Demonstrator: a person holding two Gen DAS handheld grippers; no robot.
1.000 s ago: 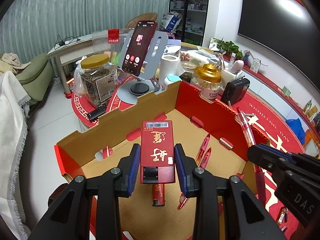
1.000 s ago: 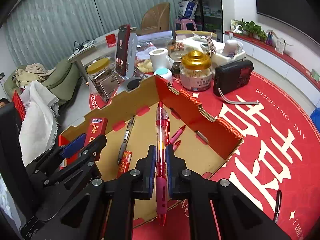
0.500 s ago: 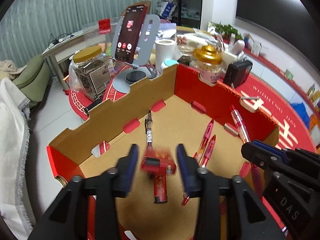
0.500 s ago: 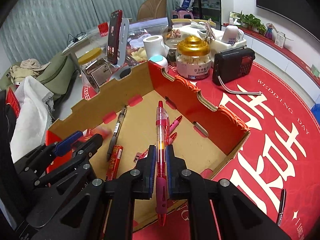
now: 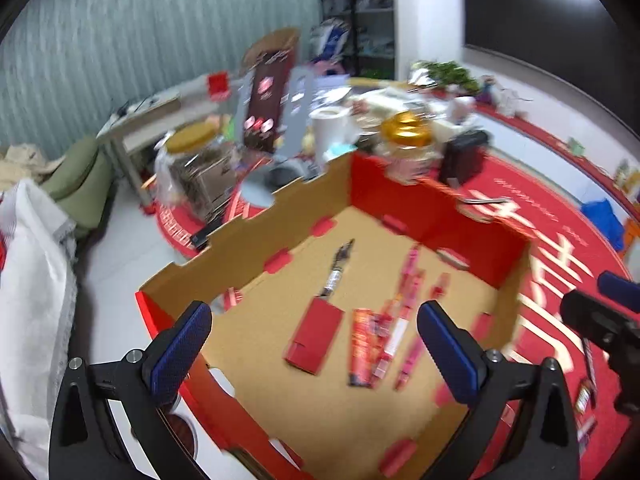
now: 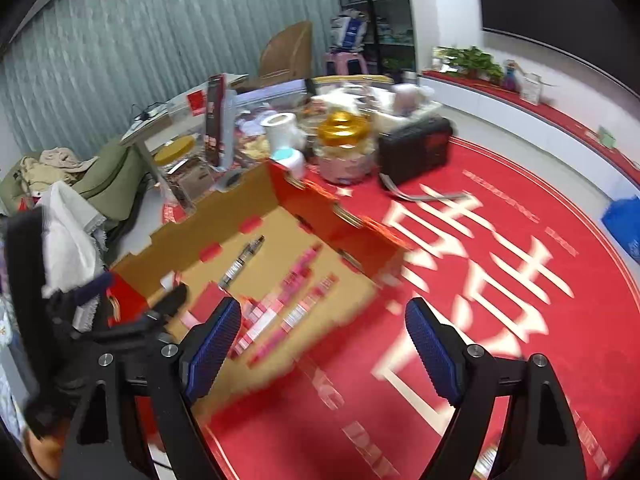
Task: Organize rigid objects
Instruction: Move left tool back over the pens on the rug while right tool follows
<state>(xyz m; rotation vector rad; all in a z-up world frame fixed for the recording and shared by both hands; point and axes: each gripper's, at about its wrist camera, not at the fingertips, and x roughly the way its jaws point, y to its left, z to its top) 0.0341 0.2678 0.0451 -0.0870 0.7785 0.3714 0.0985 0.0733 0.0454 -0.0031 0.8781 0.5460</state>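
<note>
A cardboard box [image 5: 240, 240] with red walls stands on the red cloth; it also shows in the right wrist view [image 6: 256, 184]. Inside lie a flat red packet [image 5: 314, 338], a red tube [image 5: 362, 346], several pink-red pens [image 5: 408, 300] and a dark pen [image 5: 338, 268]. My left gripper [image 5: 314, 348] is open and empty, held above the box floor over the packet. My right gripper [image 6: 324, 336] is open and empty above the box's near right corner and the cloth. The pink-red pens [image 6: 296, 284] and the dark pen [image 6: 242, 260] are blurred in the right wrist view.
Behind the box stand a phone on a grey stand [image 5: 268, 100], a gold-lidded jar [image 5: 404, 140], a second jar [image 5: 196, 164], a paper roll [image 5: 328, 128] and a black radio [image 6: 416, 152]. Small items [image 5: 584, 396] lie on the red cloth [image 6: 520, 240] at the right.
My left gripper opened and the red packet dropped onto the box floor. My right gripper opened and let go of its pink-red pen, then swung right toward the cloth.
</note>
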